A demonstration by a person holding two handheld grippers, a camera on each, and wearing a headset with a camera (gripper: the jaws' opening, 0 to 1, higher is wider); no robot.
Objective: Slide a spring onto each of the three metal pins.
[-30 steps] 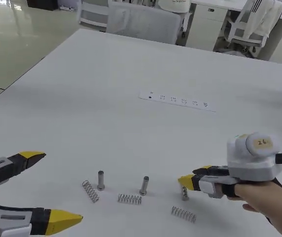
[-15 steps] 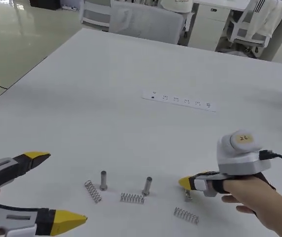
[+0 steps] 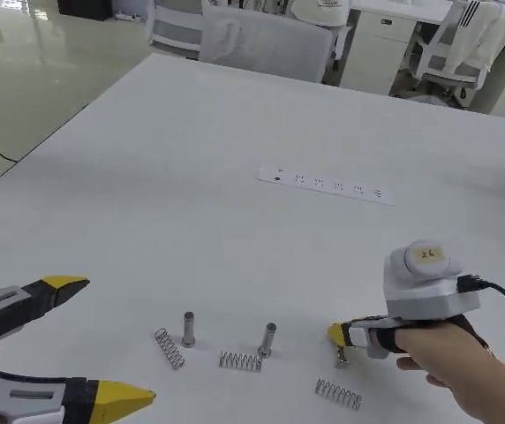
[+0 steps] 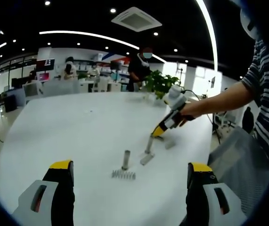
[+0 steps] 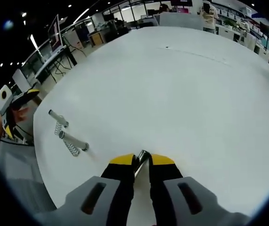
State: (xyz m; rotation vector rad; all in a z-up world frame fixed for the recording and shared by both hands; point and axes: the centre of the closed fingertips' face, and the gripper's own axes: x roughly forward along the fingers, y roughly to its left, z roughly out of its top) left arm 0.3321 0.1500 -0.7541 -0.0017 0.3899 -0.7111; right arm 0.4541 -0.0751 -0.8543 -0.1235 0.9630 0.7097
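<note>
Three short metal pins stand in a row near the table's front edge: left pin [image 3: 188, 329], middle pin [image 3: 268, 338], right pin [image 3: 342, 356]. A spring lies by each: left spring [image 3: 169, 348], middle spring [image 3: 240, 361], right spring [image 3: 338, 394]. My right gripper [image 3: 335, 335] is shut on the top of the right pin [image 5: 141, 157], which shows between its yellow tips [image 5: 141, 161]. My left gripper [image 3: 118, 339] stands wide open at the lower left, apart from the pins, nothing between its jaws [image 4: 130, 165]. Ahead of it are a pin [image 4: 126, 160] and a spring [image 4: 123, 174].
A white power strip [image 3: 325, 185] lies flat mid-table, well beyond the pins. Chairs [image 3: 261, 42] stand past the far edge. The white table [image 3: 191, 177] is bare around the pins. People stand in the room's background [image 4: 139, 70].
The head camera has shifted a little. My right gripper has sunk lower and closer over the right pin, its tips staying on it. The left gripper holds its place, open.
</note>
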